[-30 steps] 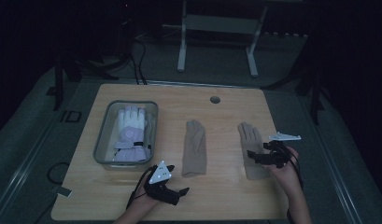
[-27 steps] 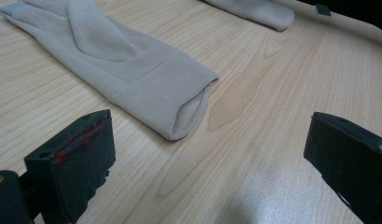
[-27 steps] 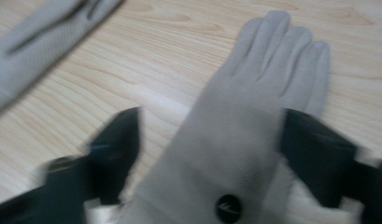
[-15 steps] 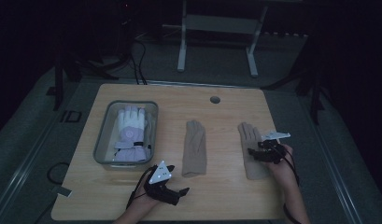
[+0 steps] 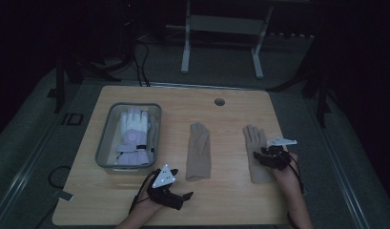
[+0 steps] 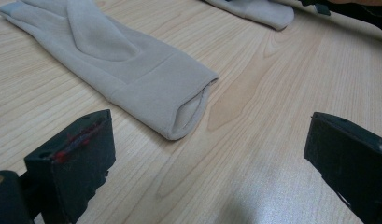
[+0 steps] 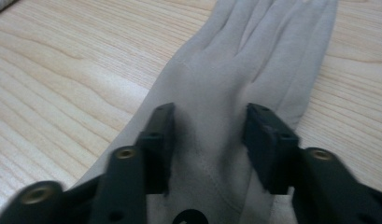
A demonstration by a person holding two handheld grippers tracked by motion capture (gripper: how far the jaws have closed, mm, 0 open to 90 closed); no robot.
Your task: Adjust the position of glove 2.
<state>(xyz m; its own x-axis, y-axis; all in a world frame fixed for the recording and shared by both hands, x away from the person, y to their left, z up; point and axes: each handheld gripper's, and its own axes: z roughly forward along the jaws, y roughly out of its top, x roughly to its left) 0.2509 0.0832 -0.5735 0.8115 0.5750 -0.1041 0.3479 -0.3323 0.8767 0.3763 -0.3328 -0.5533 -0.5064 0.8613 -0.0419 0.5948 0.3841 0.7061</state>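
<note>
Right tongs closing over a beige glove near the bench's right edge

The right-hand beige glove lies flat on the bench, fingers toward the far edge, close to the right edge. The right gripper is down on its palm; its jaws have just been closing, with the glove's fabric bunching between them, though whether the pads already pinch it cannot be told. A second beige glove lies near the middle of the bench, cuff toward the near edge. The left gripper rests by the near edge, just beyond that cuff, jaws wide apart with nothing between them. At the left edge stands a clear bin holding a white glove.
</note>
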